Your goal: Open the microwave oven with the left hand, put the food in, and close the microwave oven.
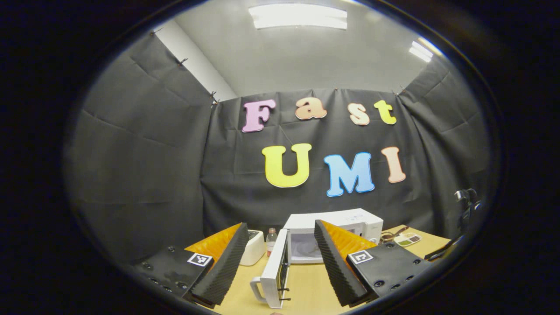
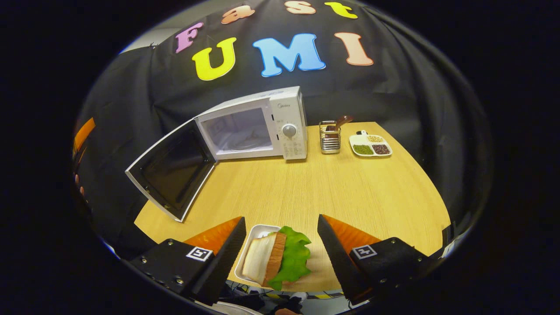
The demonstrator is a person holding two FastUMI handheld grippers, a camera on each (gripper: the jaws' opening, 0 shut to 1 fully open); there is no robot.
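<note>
Between the spread right gripper (image 2: 280, 258) lies the sandwich (image 2: 275, 260); left gripper (image 1: 278, 267), released, faces the open microwave (image 1: 328, 234).

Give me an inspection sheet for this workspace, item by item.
Surface: wooden table, bare in the middle.
Job's things: microwave with door swung open; sandwich on a white tray at the near edge.
Clutter: utensil rack, divided dish, toaster, bottle.
Grippers: left gripper open, facing the microwave; right gripper open, fingers either side of the sandwich.
Cables: some below the table edge.
Surroundings: black cloth wall, ceiling lights.
</note>
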